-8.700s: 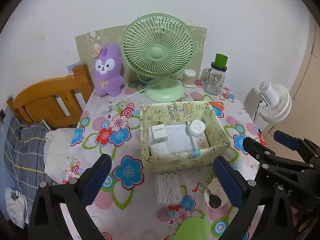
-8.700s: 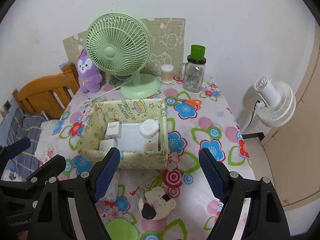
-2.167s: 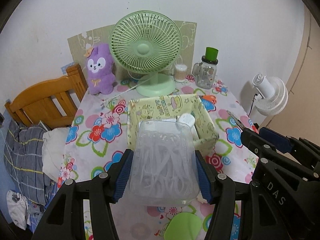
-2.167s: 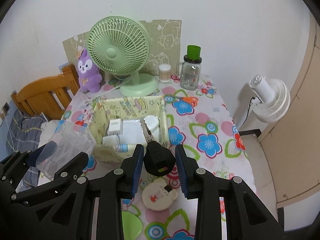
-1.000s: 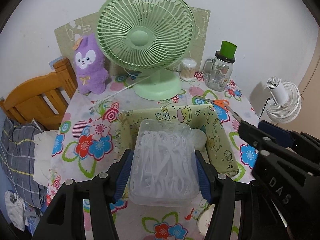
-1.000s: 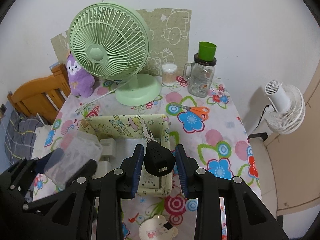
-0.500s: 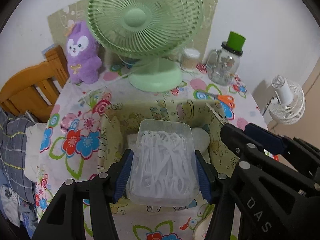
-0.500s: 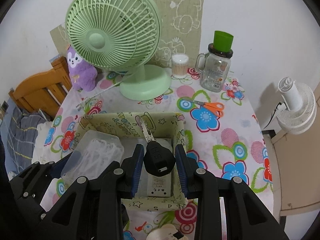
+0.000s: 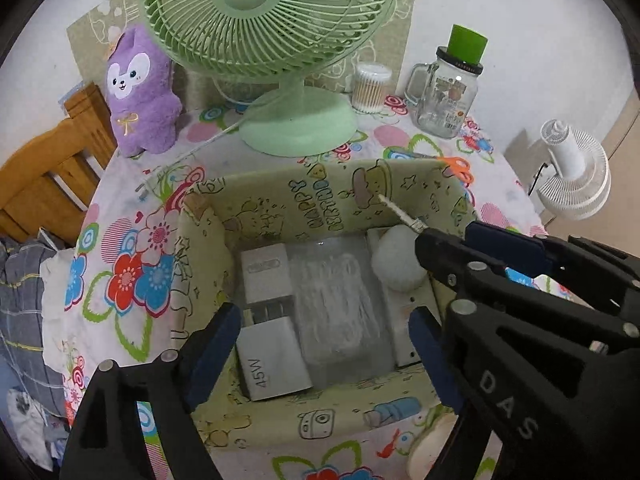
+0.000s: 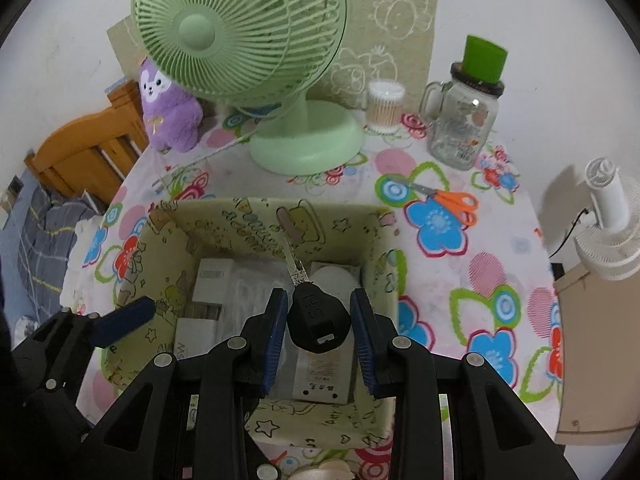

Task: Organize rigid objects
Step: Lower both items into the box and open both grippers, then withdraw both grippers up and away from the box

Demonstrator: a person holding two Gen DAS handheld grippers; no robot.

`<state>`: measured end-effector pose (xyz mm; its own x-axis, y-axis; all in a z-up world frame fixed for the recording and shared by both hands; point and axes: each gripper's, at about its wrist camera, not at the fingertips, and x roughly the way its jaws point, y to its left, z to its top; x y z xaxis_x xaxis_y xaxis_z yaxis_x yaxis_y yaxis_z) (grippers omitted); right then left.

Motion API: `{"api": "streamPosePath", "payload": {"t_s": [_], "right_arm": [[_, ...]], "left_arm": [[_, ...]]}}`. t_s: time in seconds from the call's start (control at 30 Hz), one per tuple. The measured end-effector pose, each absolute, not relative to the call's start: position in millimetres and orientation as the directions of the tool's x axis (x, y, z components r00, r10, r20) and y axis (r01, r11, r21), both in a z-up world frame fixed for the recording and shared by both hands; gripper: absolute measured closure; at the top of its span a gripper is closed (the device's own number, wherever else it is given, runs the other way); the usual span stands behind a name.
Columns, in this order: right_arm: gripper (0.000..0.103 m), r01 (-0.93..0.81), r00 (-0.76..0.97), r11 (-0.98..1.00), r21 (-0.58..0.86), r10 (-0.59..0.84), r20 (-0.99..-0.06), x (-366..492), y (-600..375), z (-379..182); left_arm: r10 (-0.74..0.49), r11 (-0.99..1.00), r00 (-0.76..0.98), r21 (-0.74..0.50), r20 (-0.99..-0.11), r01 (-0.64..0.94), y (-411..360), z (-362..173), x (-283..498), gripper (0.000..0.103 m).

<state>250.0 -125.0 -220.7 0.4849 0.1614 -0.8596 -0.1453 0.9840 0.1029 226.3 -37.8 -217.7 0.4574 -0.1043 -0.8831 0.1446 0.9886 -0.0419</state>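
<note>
Since half a second ago the left gripper (image 9: 324, 344) has spread, leaving the clear tub (image 9: 334, 300) inside the box (image 9: 320, 420); right gripper (image 10: 319, 330) pinches the key (image 10: 316, 312) above it: lower first, then release gently

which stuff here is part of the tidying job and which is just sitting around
Part of the job:
- storage box
- clear tub of white bits, lying in the box
- key in the right claw
- left claw, open above the box
- white chargers in the box

Just lying about:
- green fan
- purple plush
- orange scissors
- glass jar
- cotton swabs
</note>
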Motion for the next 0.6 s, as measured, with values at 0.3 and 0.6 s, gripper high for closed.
{"api": "streamPosePath", "payload": {"t_s": [0.3,0.6], "right_arm": [[0.067,-0.176,0.432,0.970,0.169,0.231,-0.872,250,-117,-234],[0.035,-0.152,0.435,0.970,0.191,0.239,-0.868,238,-120,-227]], "left_arm": [[-0.084,0.990,0.448,-0.024,-0.890,0.139,-31,-220,226,0.014],[-0.081,0.987,0.452,-0.010,-0.888,0.157,-33,-214,216,0.011]]}}
